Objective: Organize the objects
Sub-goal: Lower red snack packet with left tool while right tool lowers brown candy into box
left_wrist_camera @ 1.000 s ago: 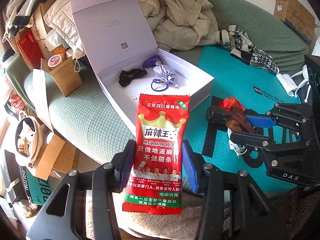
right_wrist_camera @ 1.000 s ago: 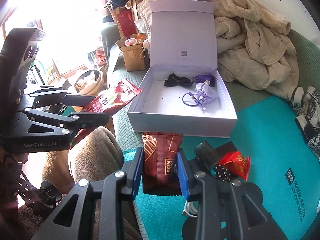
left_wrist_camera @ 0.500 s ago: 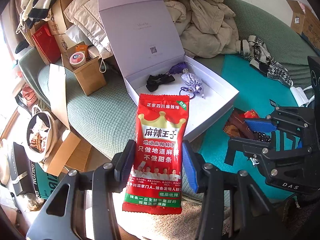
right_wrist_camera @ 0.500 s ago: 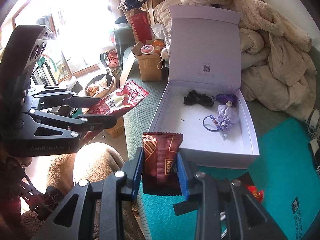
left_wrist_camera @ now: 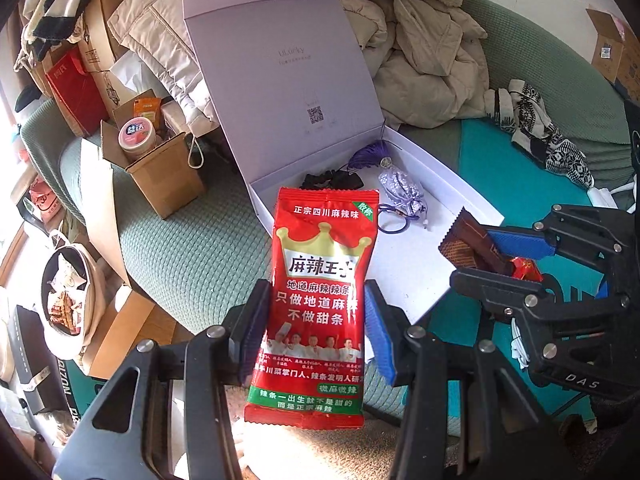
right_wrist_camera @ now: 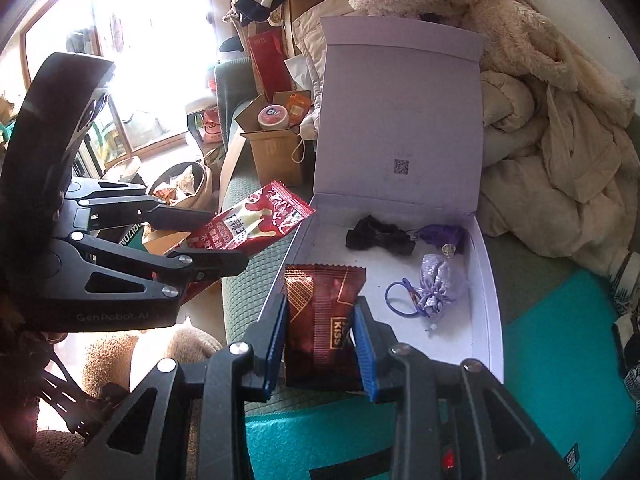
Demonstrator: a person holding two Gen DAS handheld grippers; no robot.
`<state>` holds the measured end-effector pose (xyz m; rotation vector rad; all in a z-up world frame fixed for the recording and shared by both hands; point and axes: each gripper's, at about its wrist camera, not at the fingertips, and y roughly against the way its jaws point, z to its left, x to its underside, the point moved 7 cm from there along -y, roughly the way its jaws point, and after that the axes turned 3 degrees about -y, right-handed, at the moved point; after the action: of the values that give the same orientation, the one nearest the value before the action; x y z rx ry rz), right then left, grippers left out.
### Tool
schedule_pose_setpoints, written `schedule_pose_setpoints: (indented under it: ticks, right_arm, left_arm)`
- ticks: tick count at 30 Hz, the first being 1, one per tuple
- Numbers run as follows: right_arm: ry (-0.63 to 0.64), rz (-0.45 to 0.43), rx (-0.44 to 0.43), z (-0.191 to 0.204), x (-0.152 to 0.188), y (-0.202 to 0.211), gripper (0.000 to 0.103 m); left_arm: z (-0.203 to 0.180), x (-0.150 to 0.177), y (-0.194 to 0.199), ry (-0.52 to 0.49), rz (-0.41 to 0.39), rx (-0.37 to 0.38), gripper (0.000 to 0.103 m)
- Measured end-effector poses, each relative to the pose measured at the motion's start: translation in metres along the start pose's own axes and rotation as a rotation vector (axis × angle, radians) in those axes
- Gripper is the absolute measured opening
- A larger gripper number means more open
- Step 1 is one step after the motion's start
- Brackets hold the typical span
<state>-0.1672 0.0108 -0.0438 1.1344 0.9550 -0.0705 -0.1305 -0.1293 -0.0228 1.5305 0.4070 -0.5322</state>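
Both hand-held grippers are clenched on snacks beside the white gift box. Left gripper pinches a tall red spicy-strip packet around its middle, holding it upright at the box's near-left corner over the green sofa cushion. Right gripper clamps a dark brown KISS snack packet by its lower half, with the packet's top edge reaching over the near wall of the box.

Largest in sight is the heap of beige coats behind the box, then the sofa cushion and the teal mat on its right side. The box stands open, its lid raised against the coats. An open cardboard carton sits left of it with a pink-lidded jar inside.

On the box floor lie a black bow, a purple tassel just beside it, and a lilac drawstring pouch with a blue cord loop.
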Motion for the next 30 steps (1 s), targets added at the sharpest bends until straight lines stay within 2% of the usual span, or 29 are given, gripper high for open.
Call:
schedule_pose_setpoints:
  ticks: [15,30]
  right_arm:
    - [-0.001,-0.018,0.032,-0.046,-0.028,-0.032,0.032]
    - [-0.044,0.003,0.096,-0.094,-0.030,-0.067,0.032]
  left_arm:
    - [-0.007,-0.051,-0.065,-0.029,0.028,0.021,0.044]
    - [-0.023,-0.087,-0.129,-0.058,0.050,0.055,0.044]
